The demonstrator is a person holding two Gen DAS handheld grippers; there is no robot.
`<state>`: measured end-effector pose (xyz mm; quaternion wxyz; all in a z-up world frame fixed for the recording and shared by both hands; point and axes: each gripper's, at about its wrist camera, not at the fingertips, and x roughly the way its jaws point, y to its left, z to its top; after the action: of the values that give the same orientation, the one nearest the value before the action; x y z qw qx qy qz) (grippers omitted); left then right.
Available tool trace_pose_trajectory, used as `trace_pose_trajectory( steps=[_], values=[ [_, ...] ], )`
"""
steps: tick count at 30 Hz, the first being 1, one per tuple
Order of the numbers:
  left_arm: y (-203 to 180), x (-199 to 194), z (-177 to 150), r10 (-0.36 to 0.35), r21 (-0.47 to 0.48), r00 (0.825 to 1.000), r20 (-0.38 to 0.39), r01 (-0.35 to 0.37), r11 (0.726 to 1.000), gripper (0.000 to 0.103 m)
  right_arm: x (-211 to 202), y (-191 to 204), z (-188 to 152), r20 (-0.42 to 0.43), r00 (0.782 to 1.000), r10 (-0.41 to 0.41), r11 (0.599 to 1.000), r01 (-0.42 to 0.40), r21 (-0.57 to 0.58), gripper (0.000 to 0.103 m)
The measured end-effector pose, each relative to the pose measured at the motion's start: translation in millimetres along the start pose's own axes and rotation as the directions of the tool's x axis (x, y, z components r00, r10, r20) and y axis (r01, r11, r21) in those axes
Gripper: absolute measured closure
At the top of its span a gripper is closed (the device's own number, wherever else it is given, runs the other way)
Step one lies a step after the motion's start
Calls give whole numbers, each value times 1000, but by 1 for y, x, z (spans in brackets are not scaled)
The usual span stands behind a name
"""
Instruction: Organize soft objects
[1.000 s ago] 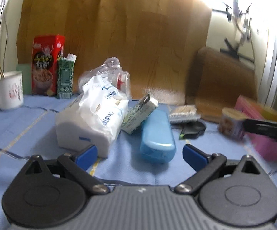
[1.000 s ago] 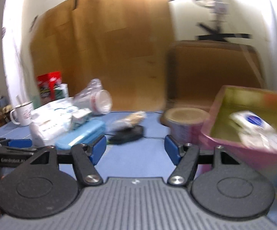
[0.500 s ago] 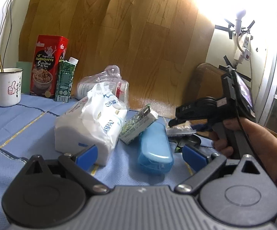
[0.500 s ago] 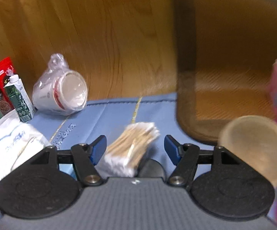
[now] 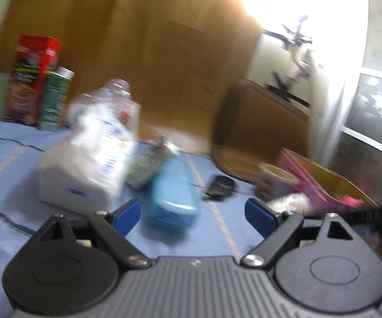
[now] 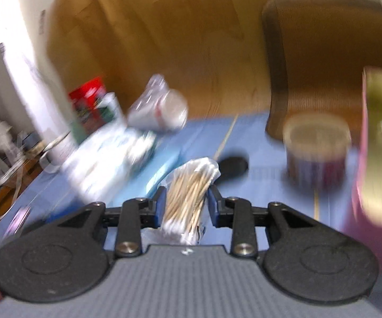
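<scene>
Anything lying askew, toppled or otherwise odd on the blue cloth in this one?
Yes. A bagged stack of cups lies on its side near the wooden backdrop, and a small green-printed box leans tilted between the tissue pack and the blue case. No spill is visible; both views are blurred.

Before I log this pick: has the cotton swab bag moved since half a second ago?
Yes. The cotton swab bag sits off the computer mouse, between the closing right gripper.
</scene>
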<state>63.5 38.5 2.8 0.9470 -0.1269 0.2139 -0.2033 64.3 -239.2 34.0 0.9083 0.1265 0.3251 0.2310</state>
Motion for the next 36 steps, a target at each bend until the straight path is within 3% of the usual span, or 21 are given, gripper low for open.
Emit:
trace_pose_trajectory(
  steps=[2,4,5,7,10,14,15,16,17,18,22,26,29,32,34,36],
  values=[
    [-11,4,-1,-74,-7,996,-47,74,997,20,-11,-5,-24,-22,1000,0,1000,0,-3,65],
    [-25,9,-3,-162,-38,982,-95,159,986,23,-18,-3,-42,-14,999,-50,998,49,-47,59],
    [-33,12,-5,-192,-41,974,-117,189,981,25,-22,-1,-48,4,997,-77,994,77,-76,53],
    [-50,18,-7,-216,-28,963,-160,214,976,29,-36,4,-58,57,992,-111,983,118,-143,30],
    [-65,30,-9,-226,-18,950,-215,227,974,29,-47,11,-67,110,987,-113,955,138,-263,15],
    [-79,48,-20,-234,-34,916,-325,236,971,40,-37,14,-80,77,990,-121,925,141,-352,17],
    [-83,53,-24,-237,-33,904,-355,242,970,49,-31,11,-81,56,991,-122,931,134,-340,21],
    [-89,54,-28,-240,-21,900,-364,249,968,53,-23,7,-81,34,992,-121,940,125,-318,37],
    [-96,54,-28,-237,-3,899,-369,254,967,55,-24,4,-82,56,991,-119,944,131,-304,43],
    [-102,54,-26,-226,13,903,-366,248,969,55,-23,3,-82,58,991,-117,946,129,-298,58],
    [-131,47,4,-263,79,919,-295,297,951,55,-41,0,-74,174,977,-120,943,167,-289,59],
    [-174,63,34,-313,149,919,-241,353,923,54,-72,-9,-61,362,917,-168,913,283,-293,59],
    [-208,90,42,-322,214,920,-223,368,905,54,-85,-30,-49,422,876,-233,899,360,-251,59],
    [-231,120,36,-285,236,930,-231,337,911,50,-89,-60,-34,437,846,-306,898,409,-162,62],
    [-242,134,30,-203,262,956,-214,256,930,32,-86,-80,-27,435,830,-350,892,437,-117,62],
    [-247,142,27,-148,266,968,-201,200,943,32,-77,-97,-20,427,809,-404,870,484,-94,61]
  ],
)
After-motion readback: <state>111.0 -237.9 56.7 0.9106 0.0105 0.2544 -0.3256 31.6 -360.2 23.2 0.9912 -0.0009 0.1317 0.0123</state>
